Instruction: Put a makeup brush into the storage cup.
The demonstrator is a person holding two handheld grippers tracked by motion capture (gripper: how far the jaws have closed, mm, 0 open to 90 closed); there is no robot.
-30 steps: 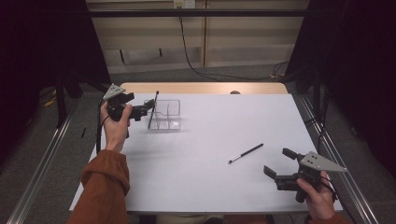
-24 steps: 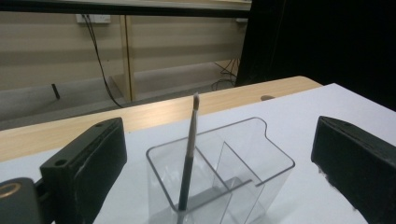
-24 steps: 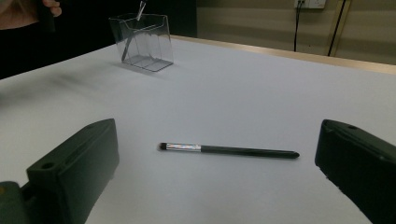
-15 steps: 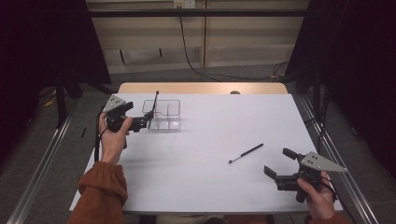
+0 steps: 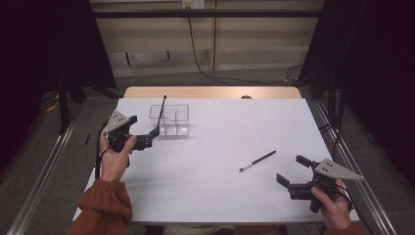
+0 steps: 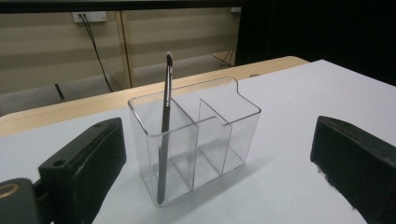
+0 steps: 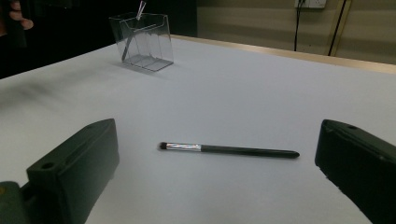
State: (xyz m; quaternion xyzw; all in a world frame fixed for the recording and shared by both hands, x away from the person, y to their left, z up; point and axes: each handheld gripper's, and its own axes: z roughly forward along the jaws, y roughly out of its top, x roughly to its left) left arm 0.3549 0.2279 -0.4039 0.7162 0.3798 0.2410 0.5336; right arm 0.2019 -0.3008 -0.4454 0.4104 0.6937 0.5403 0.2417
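Left gripper view is showing the left gripper (image 6: 210, 172) with its jaws standing wide apart and gripping nothing, just in front of a clear organizer (image 6: 194, 142) that is sitting between them but apart from both. The organizer is divided into compartments; a slim dark brush (image 6: 164, 130) is leaning upright in the end compartment, its tip rising above the rim, while the other compartments are holding nothing. From the high view, the left gripper (image 5: 147, 142) is hovering near the far left corner of the white table (image 5: 220, 196), the left hand (image 5: 115, 156) wrapping its grip. At the near right corner, the right gripper (image 5: 293, 171) is also spread wide, and a second brush (image 7: 229, 149) is lying flat on the surface just ahead of it.
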